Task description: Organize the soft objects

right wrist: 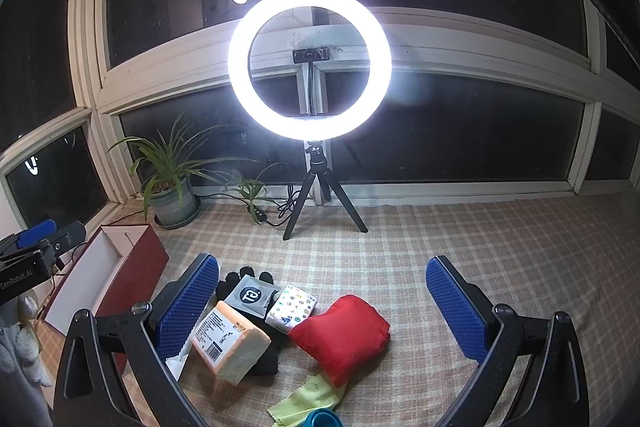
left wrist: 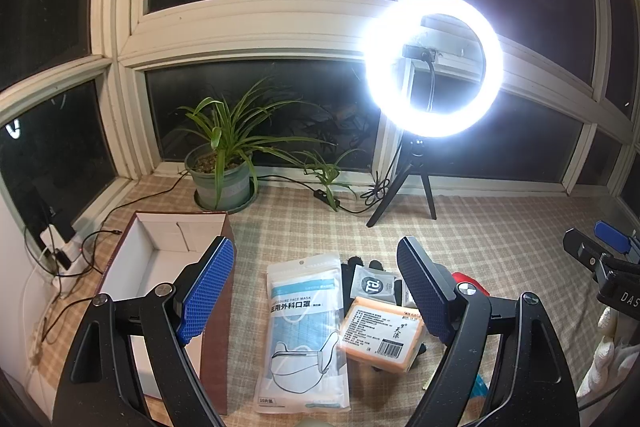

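A pile of soft items lies on the checked cloth. A face mask pack [left wrist: 303,331] lies flat beside an orange tissue pack [left wrist: 382,335], which also shows in the right wrist view [right wrist: 230,345]. A grey sachet [right wrist: 250,297], a patterned tissue pack [right wrist: 291,309], a red pouch [right wrist: 344,335], black gloves [right wrist: 244,275] and a yellow-green cloth [right wrist: 304,401] lie there too. My left gripper [left wrist: 316,287] is open above the mask pack. My right gripper [right wrist: 322,303] is open above the pile. A brown box [left wrist: 160,267] with a white inside stands open at the left.
A lit ring light on a tripod [right wrist: 310,63] stands at the back by the window. A potted plant [left wrist: 224,163] and cables [left wrist: 80,259] lie at the back left. A white fluffy item [left wrist: 608,355] sits at the right edge.
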`<action>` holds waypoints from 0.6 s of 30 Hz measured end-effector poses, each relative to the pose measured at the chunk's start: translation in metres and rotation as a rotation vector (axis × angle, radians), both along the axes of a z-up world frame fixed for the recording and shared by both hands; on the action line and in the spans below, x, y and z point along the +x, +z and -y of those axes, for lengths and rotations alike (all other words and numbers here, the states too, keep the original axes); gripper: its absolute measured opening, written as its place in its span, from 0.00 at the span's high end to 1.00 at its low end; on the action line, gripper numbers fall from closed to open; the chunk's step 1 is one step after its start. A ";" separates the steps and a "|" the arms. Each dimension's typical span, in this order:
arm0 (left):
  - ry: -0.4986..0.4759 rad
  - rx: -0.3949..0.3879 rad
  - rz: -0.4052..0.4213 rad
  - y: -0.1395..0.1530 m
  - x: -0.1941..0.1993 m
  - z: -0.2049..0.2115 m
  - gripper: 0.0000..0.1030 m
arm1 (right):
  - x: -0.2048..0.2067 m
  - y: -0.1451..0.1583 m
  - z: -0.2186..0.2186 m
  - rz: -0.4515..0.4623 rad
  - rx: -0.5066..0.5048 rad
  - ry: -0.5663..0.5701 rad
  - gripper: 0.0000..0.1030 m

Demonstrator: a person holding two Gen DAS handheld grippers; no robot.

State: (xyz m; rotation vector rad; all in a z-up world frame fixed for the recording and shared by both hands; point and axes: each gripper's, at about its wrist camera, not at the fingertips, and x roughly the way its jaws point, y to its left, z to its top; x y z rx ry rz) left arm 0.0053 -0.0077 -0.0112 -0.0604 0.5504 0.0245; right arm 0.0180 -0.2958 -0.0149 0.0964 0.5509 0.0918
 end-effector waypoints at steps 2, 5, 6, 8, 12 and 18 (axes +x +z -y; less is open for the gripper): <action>0.000 -0.001 -0.001 0.000 0.000 0.000 0.18 | 0.000 0.000 0.000 0.000 0.000 0.001 0.00; 0.001 -0.005 -0.010 -0.003 0.001 -0.001 0.18 | 0.002 -0.002 -0.002 -0.007 -0.003 0.008 0.00; 0.002 -0.007 -0.013 -0.004 0.002 -0.001 0.18 | 0.003 -0.003 -0.002 -0.011 -0.002 0.010 0.00; 0.003 -0.009 -0.021 -0.007 0.002 -0.002 0.18 | 0.005 -0.005 -0.003 -0.019 -0.001 0.015 0.00; 0.004 -0.014 -0.030 -0.010 0.003 -0.002 0.18 | 0.007 -0.008 -0.003 -0.028 0.001 0.021 0.00; 0.006 -0.015 -0.030 -0.011 0.003 -0.003 0.18 | 0.009 -0.008 -0.003 -0.032 0.000 0.027 0.00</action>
